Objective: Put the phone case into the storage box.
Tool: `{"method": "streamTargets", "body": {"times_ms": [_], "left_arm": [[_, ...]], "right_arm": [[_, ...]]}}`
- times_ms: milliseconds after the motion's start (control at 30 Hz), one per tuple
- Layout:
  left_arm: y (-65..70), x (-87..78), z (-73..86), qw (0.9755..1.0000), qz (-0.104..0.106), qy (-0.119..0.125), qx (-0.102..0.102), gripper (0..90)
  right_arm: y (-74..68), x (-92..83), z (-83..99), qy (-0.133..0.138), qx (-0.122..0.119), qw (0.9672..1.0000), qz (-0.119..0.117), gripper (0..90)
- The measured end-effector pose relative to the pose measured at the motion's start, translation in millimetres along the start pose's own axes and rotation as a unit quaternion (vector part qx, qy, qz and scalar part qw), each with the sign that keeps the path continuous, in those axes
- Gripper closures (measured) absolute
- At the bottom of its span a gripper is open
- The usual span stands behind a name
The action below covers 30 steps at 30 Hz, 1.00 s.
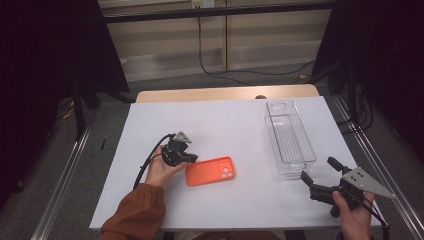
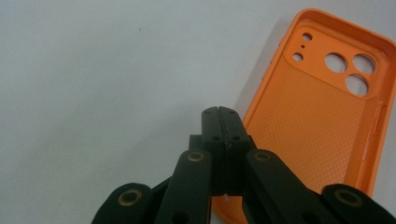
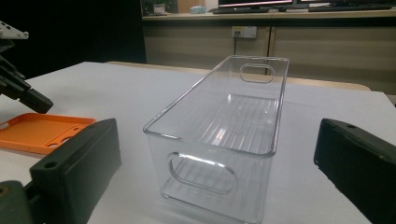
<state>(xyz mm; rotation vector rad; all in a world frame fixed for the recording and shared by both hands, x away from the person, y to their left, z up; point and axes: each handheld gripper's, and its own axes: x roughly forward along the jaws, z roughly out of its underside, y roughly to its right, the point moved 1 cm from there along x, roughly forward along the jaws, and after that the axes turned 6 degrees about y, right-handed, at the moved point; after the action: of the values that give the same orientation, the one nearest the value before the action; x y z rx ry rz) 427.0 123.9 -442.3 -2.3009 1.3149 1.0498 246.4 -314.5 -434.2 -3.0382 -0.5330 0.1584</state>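
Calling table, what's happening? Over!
Left gripper shut, at orange phone case's edge. Right gripper open, facing empty clear bin. Nothing between them.

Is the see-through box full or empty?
Empty. The clear box shows only its ribbed floor through the walls; the orange phone case lies outside it.

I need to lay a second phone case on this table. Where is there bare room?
The far left of the white table is bare, beyond the left gripper. So is the strip between the orange phone case and the clear bin. It is tight around the case's left end, and between the bin and the right gripper.
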Motion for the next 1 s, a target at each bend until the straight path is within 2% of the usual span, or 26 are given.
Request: {"method": "streamTargets", "body": {"times_ms": [167,233,433,900,1000], "left_arm": [[3.4,-1.7,0.9,1.0000,0.000,-0.005,0.007,90.0],[5.4,-1.7,1.0,1.0000,-0.001,-0.003,0.000,90.0],[6.2,-2.7,1.1,0.9999,0.002,-0.008,0.006,90.0],[10.7,-5.2,5.8,0.9999,0.012,-0.002,-0.004,90.0],[13.2,-6.3,6.9,0.9999,0.013,-0.005,-0.001,90.0]], "right_arm": [[0.0,-0.1,-0.1,0.000,-0.002,1.0000,-0.001,0.0],[0.0,0.0,-0.1,0.000,-0.002,1.0000,0.000,0.0],[0.0,-0.5,-0.3,0.000,-0.002,1.0000,0.001,0.0],[-0.5,-0.8,-0.6,0.001,-0.002,1.0000,0.001,0.0],[-0.4,-0.9,-0.8,0.002,-0.003,1.0000,0.000,0.0]]}}
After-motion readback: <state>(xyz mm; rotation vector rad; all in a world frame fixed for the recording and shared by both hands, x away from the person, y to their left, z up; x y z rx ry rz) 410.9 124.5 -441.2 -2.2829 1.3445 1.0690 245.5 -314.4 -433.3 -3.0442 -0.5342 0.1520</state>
